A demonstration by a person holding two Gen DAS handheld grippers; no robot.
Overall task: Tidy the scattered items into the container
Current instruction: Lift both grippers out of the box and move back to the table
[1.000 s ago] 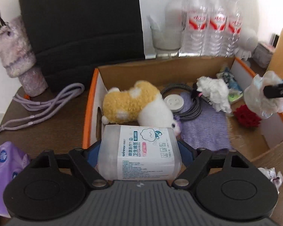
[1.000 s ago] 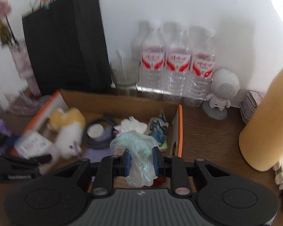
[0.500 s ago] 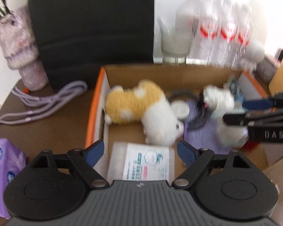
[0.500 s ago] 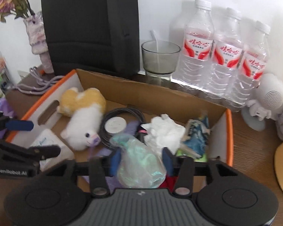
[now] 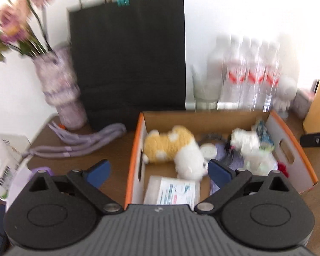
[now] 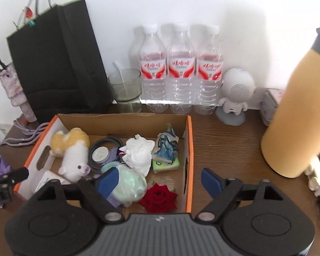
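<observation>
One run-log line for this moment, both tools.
left tool: open, empty | right tool: jaws just opened, empty | crumpled bag, cotton-bud box: in cardboard box

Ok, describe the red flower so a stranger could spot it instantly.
Find the orange-edged cardboard box in front of the water bottles. In its near right corner lies the red rose, beside a pale green plastic bag. It is the only deep red thing inside.

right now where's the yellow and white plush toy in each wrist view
Left wrist view: the plush toy lies in the left-centre of the cardboard box, beyond the white cotton bud pack.
Right wrist view: plush toy at the box's left end, by the handle cutout wall.
Shared landmark: the black paper bag standing behind the box.
</observation>
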